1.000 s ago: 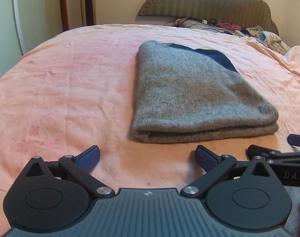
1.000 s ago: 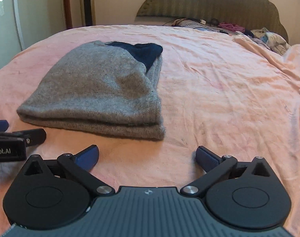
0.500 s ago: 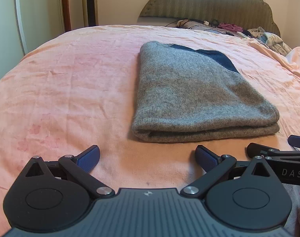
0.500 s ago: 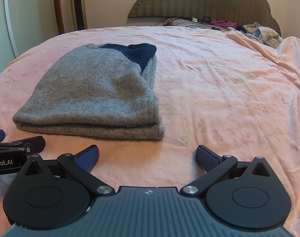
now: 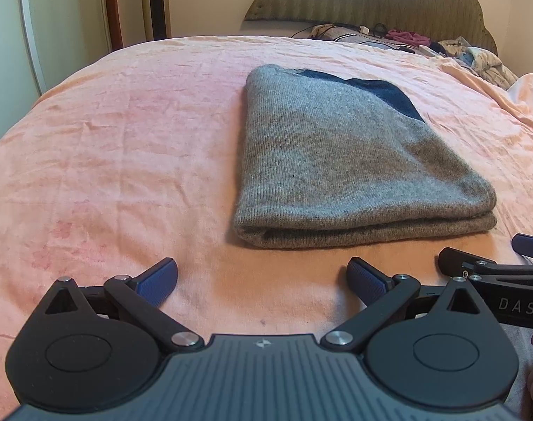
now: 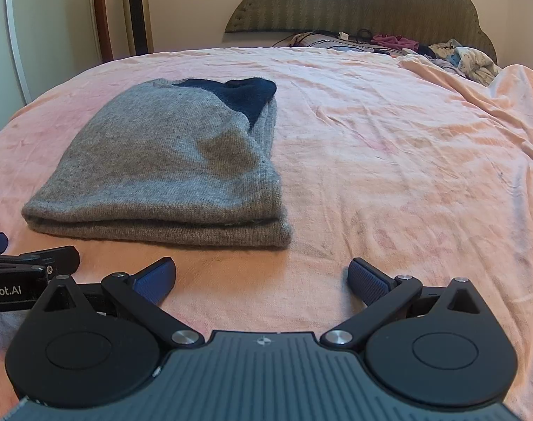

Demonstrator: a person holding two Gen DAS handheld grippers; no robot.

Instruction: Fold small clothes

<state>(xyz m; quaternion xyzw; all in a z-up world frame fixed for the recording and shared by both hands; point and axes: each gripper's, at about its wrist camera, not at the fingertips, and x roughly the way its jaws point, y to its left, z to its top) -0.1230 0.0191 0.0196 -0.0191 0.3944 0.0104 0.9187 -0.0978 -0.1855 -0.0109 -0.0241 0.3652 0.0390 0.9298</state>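
The left gripper (image 5: pixel 261 279) hangs low over the pink bedsheet (image 5: pixel 108 161) with its blue pads spread wide and nothing between them. Just ahead of it and a little to its right lies the grey knitted sweater (image 5: pixel 340 161), folded into a thick rectangle with a dark navy panel (image 5: pixel 382 93) showing at the far end. The right gripper (image 6: pixel 261 277) sits beside the left one, equally wide open and empty, and from its side the sweater (image 6: pixel 168 168) lies ahead and to the left, near the pads but not touching them. To my eye the fold looks done. The risk now is careless handling: if either gripper slides forward and catches only the top layer at the near edge, the loose knit would likely peel open and the stack skew. The sheet is wrinkled and soft, so a pad could also snag it and drag the bundle. Further right, a heap of other clothes (image 6: pixel 459 58) sits by the headboard (image 6: pixel 354 3).
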